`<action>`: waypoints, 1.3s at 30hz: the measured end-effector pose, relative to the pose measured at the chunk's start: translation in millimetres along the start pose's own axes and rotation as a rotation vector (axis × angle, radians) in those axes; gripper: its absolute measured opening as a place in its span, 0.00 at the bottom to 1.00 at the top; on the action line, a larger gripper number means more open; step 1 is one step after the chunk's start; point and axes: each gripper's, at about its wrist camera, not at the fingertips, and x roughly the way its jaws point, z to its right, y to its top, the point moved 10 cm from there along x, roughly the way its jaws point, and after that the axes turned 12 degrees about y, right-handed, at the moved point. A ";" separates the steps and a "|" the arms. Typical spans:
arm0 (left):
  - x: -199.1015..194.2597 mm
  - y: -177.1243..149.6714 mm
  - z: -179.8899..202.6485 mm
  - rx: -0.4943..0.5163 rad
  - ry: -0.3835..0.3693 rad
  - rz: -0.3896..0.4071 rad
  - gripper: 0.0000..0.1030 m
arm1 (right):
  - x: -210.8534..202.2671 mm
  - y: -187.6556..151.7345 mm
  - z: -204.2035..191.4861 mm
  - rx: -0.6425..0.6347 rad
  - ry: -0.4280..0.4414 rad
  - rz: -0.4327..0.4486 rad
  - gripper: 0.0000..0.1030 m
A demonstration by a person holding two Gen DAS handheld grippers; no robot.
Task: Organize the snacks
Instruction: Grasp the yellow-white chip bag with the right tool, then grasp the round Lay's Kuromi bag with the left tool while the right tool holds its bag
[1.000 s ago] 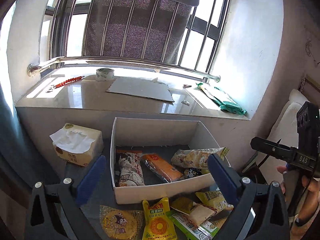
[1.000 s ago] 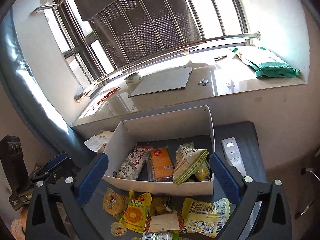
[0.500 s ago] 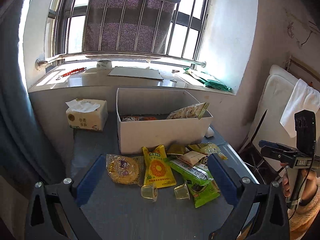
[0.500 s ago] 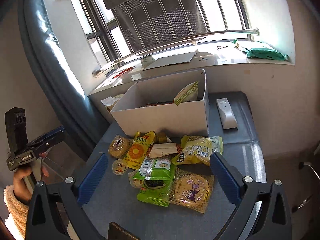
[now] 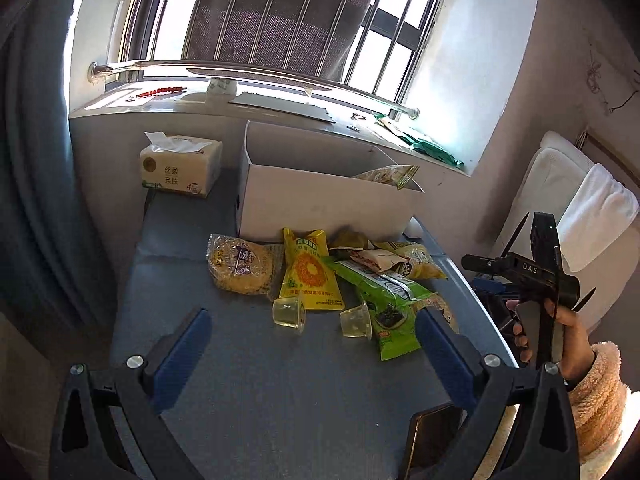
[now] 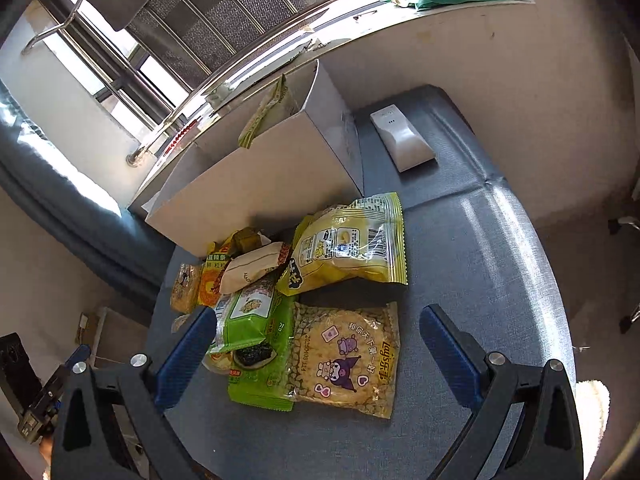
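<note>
- Yellow and green snack packets lie in a loose heap on the blue table (image 5: 280,400), just in front of the white cardboard box (image 5: 320,200).
- At the right of the heap, a pale yellow chip bag (image 6: 348,244) leans on a flat cracker pack printed with a purple cartoon figure (image 6: 348,356); a green seaweed pack (image 6: 256,344) lies touching the cracker pack's left edge.
- A small beige wrapped snack (image 6: 252,266) rests on top of the pile, near the box wall.
- At the left, a yellow pouch with an orange sunflower print (image 5: 310,272) sits beside another cartoon cracker pack (image 5: 240,268).
- Two clear jelly cups (image 5: 289,312) stand at the near edge of the heap — one touching the pouch, the other (image 5: 356,320) against the seaweed pack.
- One packet (image 5: 386,174) pokes up out of the box, at its right side.
- Left gripper (image 5: 312,344): jaws spread wide, nothing between them, hovering over bare table short of the cups.
- Right gripper (image 6: 316,344): jaws also wide apart and empty — the seaweed and cracker packs lie below the gap.
- A tissue pack (image 5: 180,168) stands left of the box; a white remote (image 6: 402,140) lies to its right.
</note>
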 end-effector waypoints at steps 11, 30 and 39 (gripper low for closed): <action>7.0 0.5 -0.3 0.023 0.011 -0.011 1.00 | 81.2 35.5 29.9 0.047 -0.111 -0.126 1.00; 156.6 25.7 -44.4 0.139 0.221 -0.224 1.00 | -14.0 27.7 -17.7 -0.085 -0.030 0.001 0.43; 221.8 8.8 -46.2 0.184 0.274 -0.316 0.98 | -49.2 3.8 -44.8 -0.159 -0.004 0.025 0.44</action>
